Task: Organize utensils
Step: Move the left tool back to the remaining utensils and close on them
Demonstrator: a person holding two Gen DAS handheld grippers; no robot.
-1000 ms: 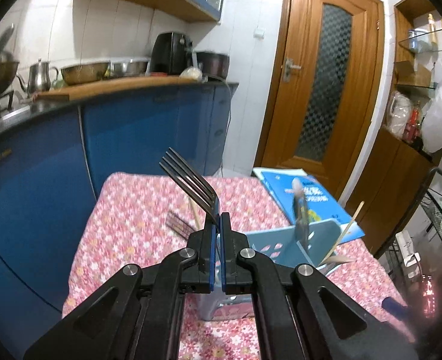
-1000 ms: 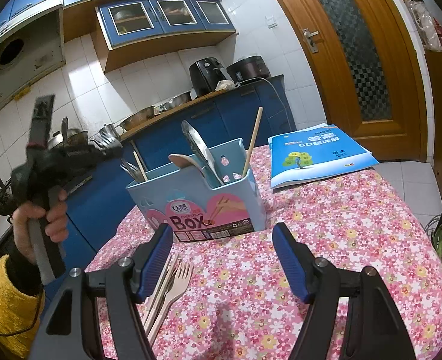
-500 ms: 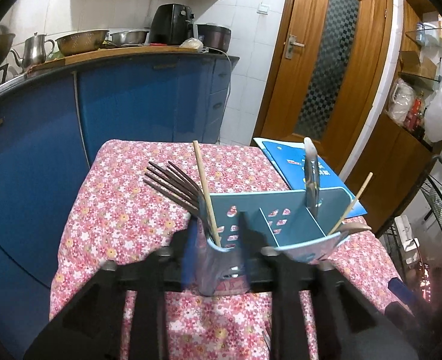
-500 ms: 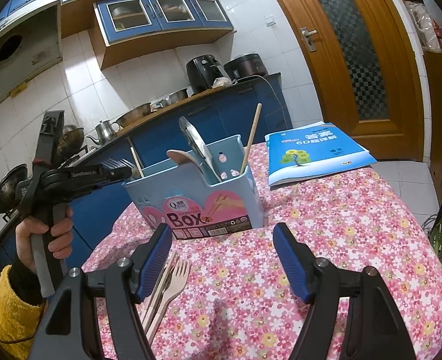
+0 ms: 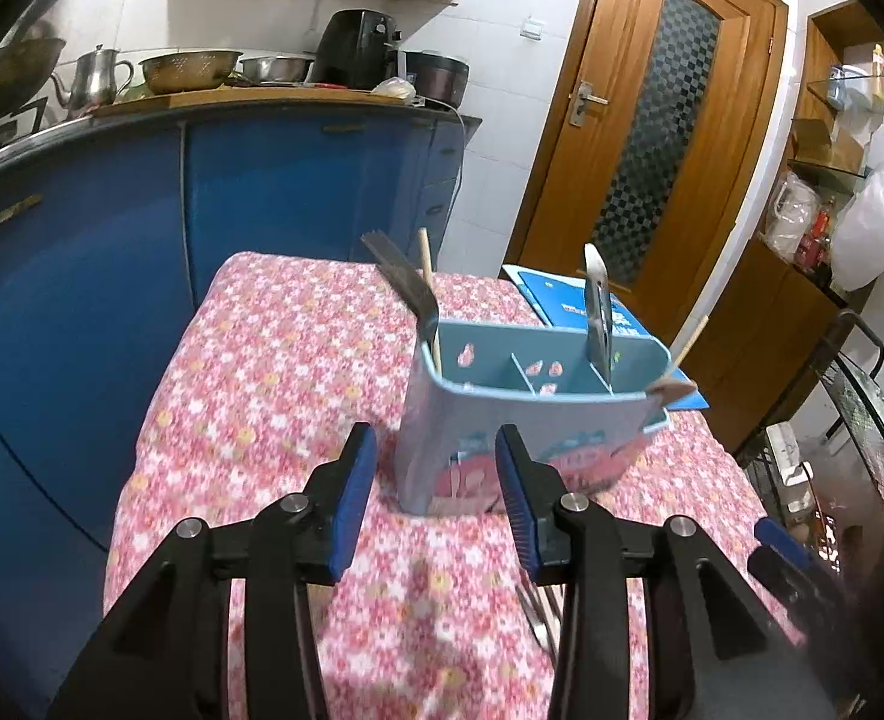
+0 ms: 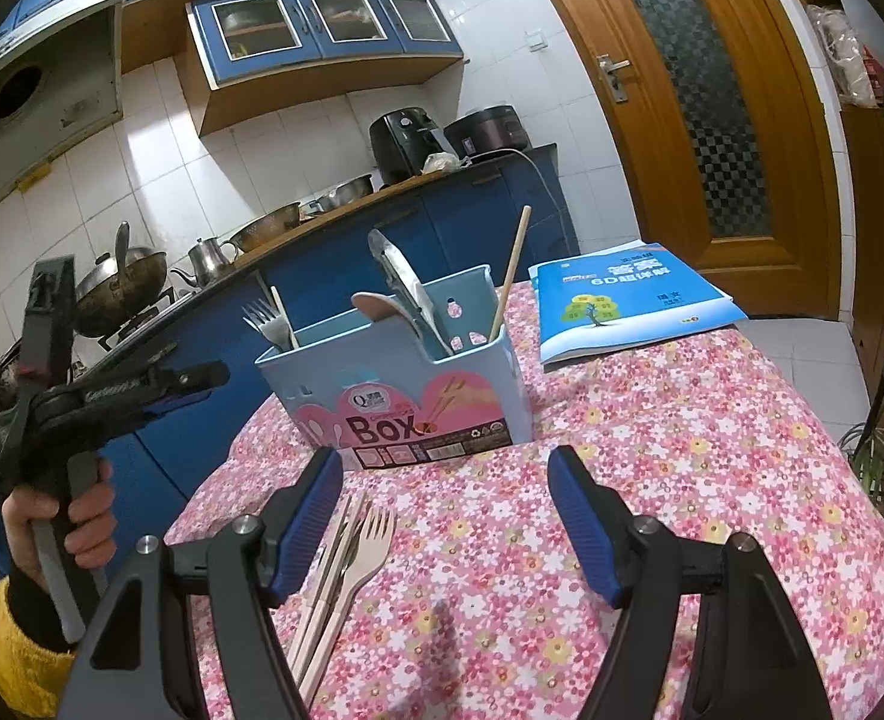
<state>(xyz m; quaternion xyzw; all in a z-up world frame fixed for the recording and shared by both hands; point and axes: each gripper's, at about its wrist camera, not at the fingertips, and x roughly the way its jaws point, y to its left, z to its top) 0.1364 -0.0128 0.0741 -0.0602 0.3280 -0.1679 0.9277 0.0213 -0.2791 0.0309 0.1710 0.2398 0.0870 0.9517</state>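
- With both claws gaping and empty, left claw (image 5: 436,498) should back off from the box (image 6: 394,384).
- Right claw (image 6: 445,516) drops onto the pale fork (image 6: 365,546), lower left, pinching mid-handle.

The left wrist view looks along its own spread fingers, low over the floral tablecloth (image 5: 274,360), facing the door at upper right of the frame. The blue utensil box (image 5: 526,414) stands close, just past the fingertips, seen from slightly above so its compartments show. The right wrist view sits a little farther back on another side of the table, facing the box's printed front (image 6: 406,414) at mid-frame with the counter behind. Both views share the box, the tablecloth, the blue book (image 6: 628,300) and the door.
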